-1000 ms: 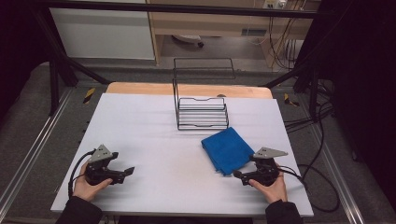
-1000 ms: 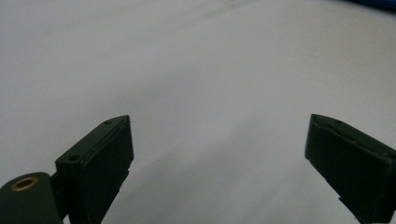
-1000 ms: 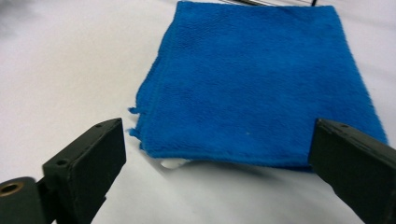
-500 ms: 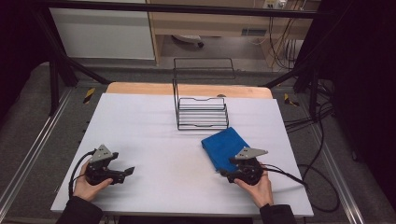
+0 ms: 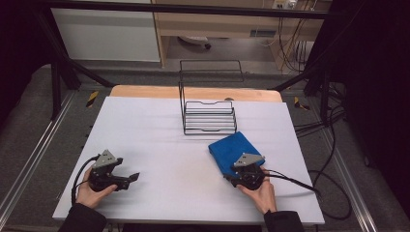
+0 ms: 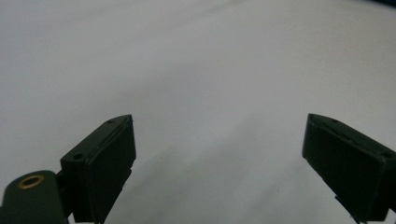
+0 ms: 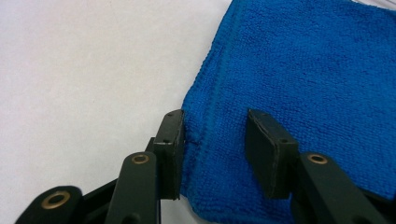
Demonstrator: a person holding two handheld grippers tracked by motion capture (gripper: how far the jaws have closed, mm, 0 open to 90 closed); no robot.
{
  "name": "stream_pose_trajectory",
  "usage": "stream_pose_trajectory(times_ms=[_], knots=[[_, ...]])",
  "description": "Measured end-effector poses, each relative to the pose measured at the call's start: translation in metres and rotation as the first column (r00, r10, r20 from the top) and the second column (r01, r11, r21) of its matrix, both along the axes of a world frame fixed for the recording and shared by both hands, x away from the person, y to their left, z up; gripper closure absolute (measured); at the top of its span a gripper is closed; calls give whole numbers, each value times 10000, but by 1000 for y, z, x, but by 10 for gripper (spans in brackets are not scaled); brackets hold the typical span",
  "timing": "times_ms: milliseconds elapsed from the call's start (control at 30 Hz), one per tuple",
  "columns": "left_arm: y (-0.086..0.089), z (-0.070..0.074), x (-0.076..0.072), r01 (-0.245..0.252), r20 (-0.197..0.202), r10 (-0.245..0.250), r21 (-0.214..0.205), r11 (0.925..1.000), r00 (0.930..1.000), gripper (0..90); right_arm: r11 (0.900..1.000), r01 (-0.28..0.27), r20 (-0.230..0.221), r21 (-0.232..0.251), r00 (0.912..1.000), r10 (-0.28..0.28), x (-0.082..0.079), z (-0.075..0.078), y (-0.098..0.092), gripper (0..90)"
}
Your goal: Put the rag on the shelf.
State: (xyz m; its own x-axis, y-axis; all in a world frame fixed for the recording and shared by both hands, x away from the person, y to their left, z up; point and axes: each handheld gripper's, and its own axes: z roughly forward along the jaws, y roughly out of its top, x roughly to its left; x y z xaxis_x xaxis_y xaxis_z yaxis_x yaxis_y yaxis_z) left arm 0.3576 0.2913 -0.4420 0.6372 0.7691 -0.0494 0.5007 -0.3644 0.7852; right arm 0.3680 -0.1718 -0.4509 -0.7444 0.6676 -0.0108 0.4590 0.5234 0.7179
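A folded blue towel (image 5: 231, 146) lies flat on the white table (image 5: 159, 140), right of centre. My right gripper (image 5: 229, 178) is at the towel's near corner. In the right gripper view the right gripper (image 7: 214, 116) straddles the hemmed edge of the blue towel (image 7: 303, 70): one pad sits against the edge, the other rests over the cloth. Its jaws have just been closing with the towel between them, and the cloth is not bunched. My left gripper (image 5: 131, 178) rests at the front left, open; in its own view the left gripper (image 6: 219, 135) has only bare table between its jaws.
A black wire rack (image 5: 209, 116) stands at the back centre of the table, just behind the towel. Cables trail off the table's right side (image 5: 300, 183). A wooden strip (image 5: 193, 93) runs along the far edge.
My right gripper has moved left onto the towel's near corner and its jaws have narrowed around the edge. The left gripper has stayed where it was.
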Motion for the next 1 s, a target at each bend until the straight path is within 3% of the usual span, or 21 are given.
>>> stream_pose_trajectory(times_ms=[300,467,667,700,800,867,1000], knots=[[0,0,0,50,-22,-50,57,10000,10000,99,9991,150,428,-407,9990,-133,0,0,0,759],[0,0,1,49,-37,-49,59,10000,10000,100,9992,266,263,-311,9993,-258,3,1,-1,837],[0,0,1,63,-36,-63,66,10000,10000,101,9995,322,146,-45,9994,-322,4,5,-3,856],[0,0,1,61,-37,-61,66,10000,10000,101,9988,376,127,307,9992,-380,2,10,-4,858],[0,0,1,61,-35,-61,73,10000,10000,102,9967,409,104,702,9991,-417,1,16,-7,860],[-1,0,1,69,-34,-69,70,10000,10000,102,9967,392,140,705,9991,-403,-1,19,-6,860],[-1,0,1,72,-34,-72,68,10000,10000,102,9984,231,-209,507,9995,-220,-1,16,-2,861]])
